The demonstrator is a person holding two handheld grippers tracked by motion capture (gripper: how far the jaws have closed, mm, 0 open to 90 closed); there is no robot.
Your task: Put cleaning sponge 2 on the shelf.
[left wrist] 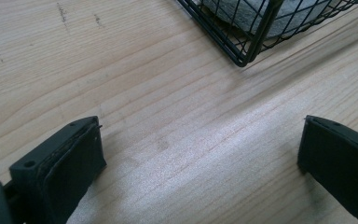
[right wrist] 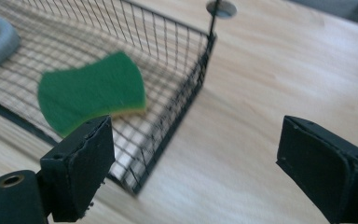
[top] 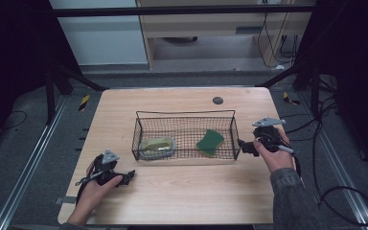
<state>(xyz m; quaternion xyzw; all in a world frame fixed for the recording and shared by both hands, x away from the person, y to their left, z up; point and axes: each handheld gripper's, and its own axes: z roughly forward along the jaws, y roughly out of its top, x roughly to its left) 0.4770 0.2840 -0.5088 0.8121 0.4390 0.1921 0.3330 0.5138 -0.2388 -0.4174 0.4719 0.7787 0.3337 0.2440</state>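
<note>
A black wire basket (top: 186, 114) stands in the middle of the wooden table. Inside it, a green sponge (top: 210, 142) lies at the right and a grey-rimmed dish with a yellowish object (top: 157, 146) at the left. My right gripper (top: 246, 146) hovers just outside the basket's right front corner, jaws open and empty; its own view shows the sponge (right wrist: 93, 93) beyond the left jaw and the basket corner (right wrist: 200, 60) between the jaws. My left gripper (top: 130, 175) rests low on the table in front of the basket's left corner (left wrist: 242, 58), open and empty.
A small dark round disc (top: 217, 100) sits on the table behind the basket. Bare wood (top: 196, 191) stretches in front of the basket between the two hands. Cables trail off the table's right side.
</note>
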